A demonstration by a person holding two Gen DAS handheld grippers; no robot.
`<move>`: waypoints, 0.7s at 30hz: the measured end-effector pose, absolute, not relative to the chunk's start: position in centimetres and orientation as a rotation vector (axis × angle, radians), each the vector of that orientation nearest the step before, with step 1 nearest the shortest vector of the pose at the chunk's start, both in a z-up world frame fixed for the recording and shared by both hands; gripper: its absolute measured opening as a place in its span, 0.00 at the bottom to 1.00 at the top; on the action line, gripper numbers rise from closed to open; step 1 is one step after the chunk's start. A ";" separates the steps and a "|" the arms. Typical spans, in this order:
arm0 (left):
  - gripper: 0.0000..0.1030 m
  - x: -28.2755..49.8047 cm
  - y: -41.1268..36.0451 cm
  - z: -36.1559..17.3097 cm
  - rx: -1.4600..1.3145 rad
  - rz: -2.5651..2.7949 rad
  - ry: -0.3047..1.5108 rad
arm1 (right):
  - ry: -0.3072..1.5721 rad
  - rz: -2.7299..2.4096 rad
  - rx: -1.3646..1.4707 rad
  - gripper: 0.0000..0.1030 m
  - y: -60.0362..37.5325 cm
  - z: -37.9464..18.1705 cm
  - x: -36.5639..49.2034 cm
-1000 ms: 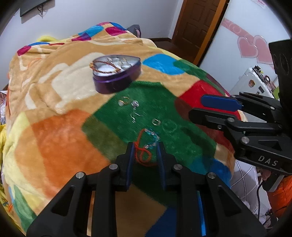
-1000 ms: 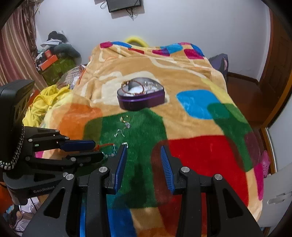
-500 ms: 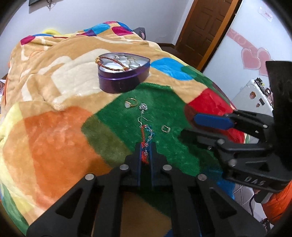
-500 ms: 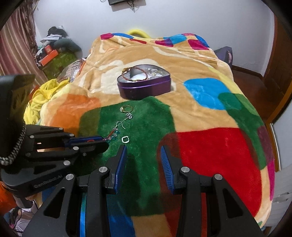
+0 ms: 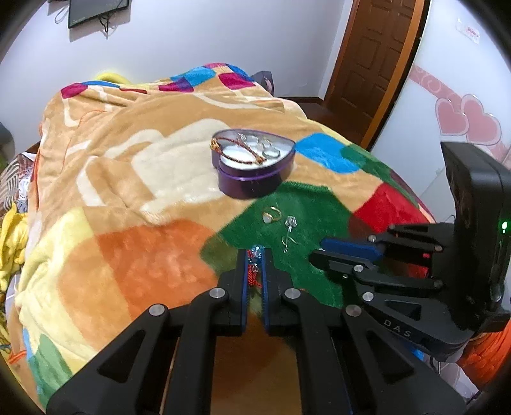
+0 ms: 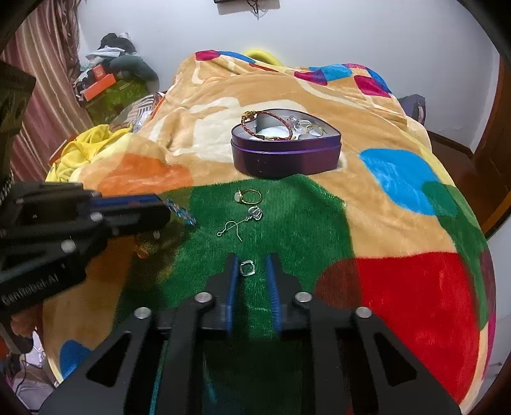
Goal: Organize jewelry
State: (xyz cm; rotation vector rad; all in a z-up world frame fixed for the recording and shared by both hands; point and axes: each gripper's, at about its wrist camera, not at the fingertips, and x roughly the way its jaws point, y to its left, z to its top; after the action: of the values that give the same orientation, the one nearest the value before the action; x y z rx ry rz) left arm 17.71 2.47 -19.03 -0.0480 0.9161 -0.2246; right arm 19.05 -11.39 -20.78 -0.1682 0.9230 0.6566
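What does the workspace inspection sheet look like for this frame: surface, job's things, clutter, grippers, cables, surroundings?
Surface: patchwork blanket spread over a bed.
Job's things: purple heart tin, open, holding a braided bracelet and clear pieces; gold ring, hook earring and small clear ring loose on the green patch; red and blue beaded strand.
Clutter: yellow cloth beside the bed.
Grippers: left gripper jaws shut on the beaded strand; right gripper jaws open either side of the small clear ring.
Cables: wires dangling under the wall screen.
Surroundings: brown door, heart decals, piled boxes by the curtain.
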 end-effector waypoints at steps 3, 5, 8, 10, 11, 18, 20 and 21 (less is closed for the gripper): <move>0.06 18.0 2.7 -18.3 -0.052 -0.220 0.897 | 0.922 0.664 -0.148 0.09 -11.7 -20.4 19.2; 0.06 18.1 2.7 -17.7 -0.051 -0.219 0.881 | 0.912 0.659 -0.138 0.09 -12.0 -20.0 19.2; 0.06 18.2 2.6 -16.6 -0.044 -0.220 0.854 | 0.893 0.650 -0.130 0.09 -12.1 -19.3 19.3; 0.06 18.4 2.5 -15.9 -0.039 -0.221 0.837 | 0.868 0.642 -0.122 0.09 -12.3 -18.4 19.5; 0.06 18.5 2.5 -15.6 -0.039 -0.223 0.827 | 0.854 0.637 -0.121 0.09 -12.5 -17.8 19.5; 0.06 19.3 2.6 -13.2 -0.032 -0.226 0.764 | 0.758 0.613 -0.092 0.09 -13.2 -14.5 20.4; 0.06 19.6 2.6 -12.6 -0.031 -0.227 0.745 | 0.728 0.609 -0.087 0.09 -13.4 -13.5 20.7; 0.06 19.8 2.6 -12.2 -0.030 -0.226 0.736 | 0.716 0.607 -0.085 0.09 -13.4 -13.1 20.8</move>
State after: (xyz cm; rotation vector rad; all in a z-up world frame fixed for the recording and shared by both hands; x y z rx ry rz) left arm 19.81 2.60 -12.23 -0.0298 0.7361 -0.2264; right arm 20.84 -13.40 -13.13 -0.0850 0.7156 0.6069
